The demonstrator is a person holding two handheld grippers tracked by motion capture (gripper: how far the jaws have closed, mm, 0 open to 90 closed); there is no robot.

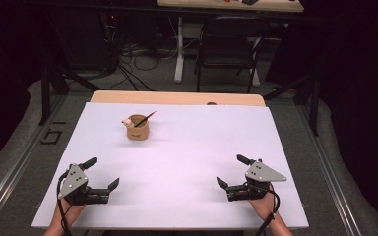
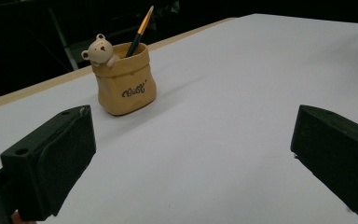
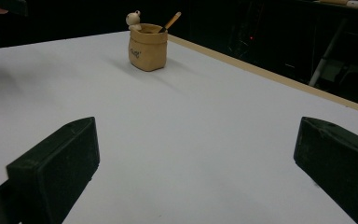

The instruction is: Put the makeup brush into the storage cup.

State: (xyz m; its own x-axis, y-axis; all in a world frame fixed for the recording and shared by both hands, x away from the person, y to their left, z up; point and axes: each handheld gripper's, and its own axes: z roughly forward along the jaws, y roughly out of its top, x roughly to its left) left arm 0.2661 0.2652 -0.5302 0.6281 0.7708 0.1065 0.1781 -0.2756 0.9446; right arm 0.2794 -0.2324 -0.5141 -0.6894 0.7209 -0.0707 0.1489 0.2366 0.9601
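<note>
A tan sack-shaped pen holder (image 1: 138, 128) (image 2: 127, 84) (image 3: 148, 48) with a small bear figure on its rim stands upright on the white sheet, toward the back left of centre. A pencil (image 1: 145, 118) (image 2: 139, 31) (image 3: 169, 22) leans out of it. My left gripper (image 1: 101, 173) (image 2: 191, 158) rests near the front left edge, open and empty, its jaws spread wide and aimed toward the holder. My right gripper (image 1: 232, 170) (image 3: 196, 158) rests near the front right, also open with nothing between its jaws.
The white sheet (image 1: 187, 157) covers most of a wooden table whose far edge (image 1: 177, 97) shows beyond it. A black chair (image 1: 229, 44) and a table leg (image 1: 179, 49) with cables stand on the floor behind the table.
</note>
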